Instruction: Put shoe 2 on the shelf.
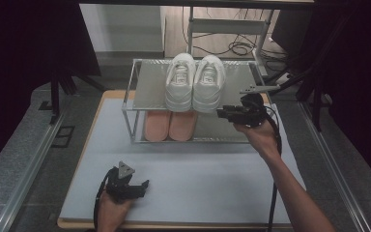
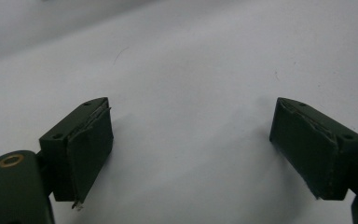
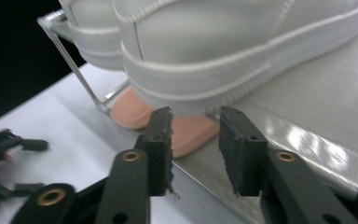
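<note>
The pair of white sneakers (image 1: 193, 83) sits side by side on the top shelf of a small clear rack (image 1: 145, 92) at the far middle of the counter (image 1: 198, 179), toes pointing away from the person and heels at the near edge, so each shoe's long axis runs front to back. A pair of pink shoes (image 1: 170, 124) lies on the lower shelf directly beneath. The right tongs (image 1: 228, 114) hover at the rack's near right side, just beside the heel of the right-hand white sneaker (image 1: 207, 84) and a little lower than its sole line; in the right gripper view that heel (image 3: 200, 74) stands straight ahead and slightly above the tongs (image 3: 196, 149), whose jaws stand part-way spread with nothing between them, apart from the shoe. The relation that matters is this: the shoe lies up and to the left of the right tongs in the high view, with its heel end toward them, so any grasp would probably come onto the heel, across the shoe's width. The left tongs (image 1: 134, 186) rest low on the near left of the counter, well apart from the rack, with jaws spread wide over bare counter in the left gripper view (image 2: 191, 154) and holding nothing. The right hand is plainly the nearer one.
</note>
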Motion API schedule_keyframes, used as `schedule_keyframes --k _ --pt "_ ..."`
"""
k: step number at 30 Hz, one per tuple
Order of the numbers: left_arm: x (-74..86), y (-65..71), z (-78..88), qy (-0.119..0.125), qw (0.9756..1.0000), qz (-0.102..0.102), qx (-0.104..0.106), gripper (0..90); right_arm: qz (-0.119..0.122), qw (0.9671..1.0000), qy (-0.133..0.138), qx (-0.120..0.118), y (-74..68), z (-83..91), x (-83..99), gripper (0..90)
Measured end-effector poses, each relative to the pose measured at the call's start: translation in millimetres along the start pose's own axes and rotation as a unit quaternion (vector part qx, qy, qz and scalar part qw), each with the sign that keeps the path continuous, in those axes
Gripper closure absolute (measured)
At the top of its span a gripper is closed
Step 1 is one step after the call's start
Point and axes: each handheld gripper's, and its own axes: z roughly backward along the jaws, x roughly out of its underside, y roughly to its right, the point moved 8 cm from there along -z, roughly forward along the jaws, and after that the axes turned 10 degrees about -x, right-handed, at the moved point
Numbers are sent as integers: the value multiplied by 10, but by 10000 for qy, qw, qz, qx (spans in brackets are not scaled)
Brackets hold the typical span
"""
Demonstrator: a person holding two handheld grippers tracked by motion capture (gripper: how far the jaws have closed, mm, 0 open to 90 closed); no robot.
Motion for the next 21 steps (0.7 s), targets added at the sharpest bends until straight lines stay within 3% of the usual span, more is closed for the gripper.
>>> schedule_keyframes --k 3,16,21 --pt "0 -1 0 -1 10000 -9 -1 135 165 9997 0 201 30 67 88 580" --pt "1 -2 1 -5 10000 -14 2 135 528 9979 -202 319 87 350 485 445" --pt "0 -1 1 -1 10000 -10 3 135 661 9957 -481 444 104 421 711 367"
